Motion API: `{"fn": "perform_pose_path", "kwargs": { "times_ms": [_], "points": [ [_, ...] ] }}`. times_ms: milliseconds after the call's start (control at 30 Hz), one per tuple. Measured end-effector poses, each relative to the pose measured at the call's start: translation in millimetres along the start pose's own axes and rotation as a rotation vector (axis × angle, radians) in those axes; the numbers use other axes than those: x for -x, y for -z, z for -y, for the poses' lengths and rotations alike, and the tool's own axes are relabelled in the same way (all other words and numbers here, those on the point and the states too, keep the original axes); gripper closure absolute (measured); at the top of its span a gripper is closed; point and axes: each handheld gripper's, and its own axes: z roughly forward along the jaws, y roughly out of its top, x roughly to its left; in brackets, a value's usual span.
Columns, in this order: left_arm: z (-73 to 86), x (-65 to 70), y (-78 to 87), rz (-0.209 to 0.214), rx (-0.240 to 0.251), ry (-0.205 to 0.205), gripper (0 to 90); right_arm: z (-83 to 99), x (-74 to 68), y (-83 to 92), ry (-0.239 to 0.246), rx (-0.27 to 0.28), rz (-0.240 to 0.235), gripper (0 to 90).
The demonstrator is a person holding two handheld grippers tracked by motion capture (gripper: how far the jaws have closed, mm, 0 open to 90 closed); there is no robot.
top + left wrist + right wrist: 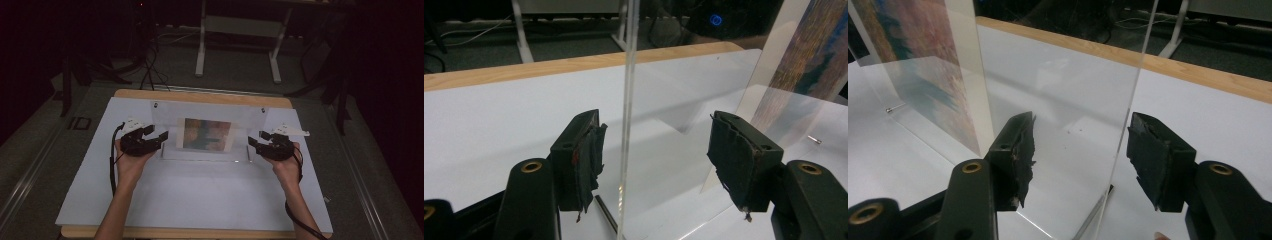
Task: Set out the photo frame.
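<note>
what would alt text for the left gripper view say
The left gripper's open fingers straddle the upright edge of a clear acrylic frame without touching it. A colourful picture sits inside the frame at right, above a white table.

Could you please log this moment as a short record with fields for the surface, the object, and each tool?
surface: white sheet on a wooden table
object: clear acrylic photo frame standing upright, colourful picture inside
left tool: open, jaws straddling the frame's left edge, not touching
right tool: open, jaws either side of the frame's right edge
grasp: not yet made
</note>
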Motion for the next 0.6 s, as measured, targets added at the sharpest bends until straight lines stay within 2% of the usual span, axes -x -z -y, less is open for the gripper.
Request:
{"fn": "perform_pose_path", "kwargs": {
  "times_ms": [233,367,600],
  "points": [
    [3.4,-2.7,6.3,0.001,-0.006,-0.007,38.6,6.9,-1.4,8.8,0.000,0.005,0.013,42.5],
    [5.8,-4.9,12.3,-0.003,-0.004,-0.003,38.8,13.3,-0.4,11.6,0.004,-0.012,0.017,42.2],
    [13.2,-7.8,25.3,-0.009,-0.005,0.000,39.3,19.7,8.3,25.1,-0.040,-0.007,0.029,41.2]
  ]
}}
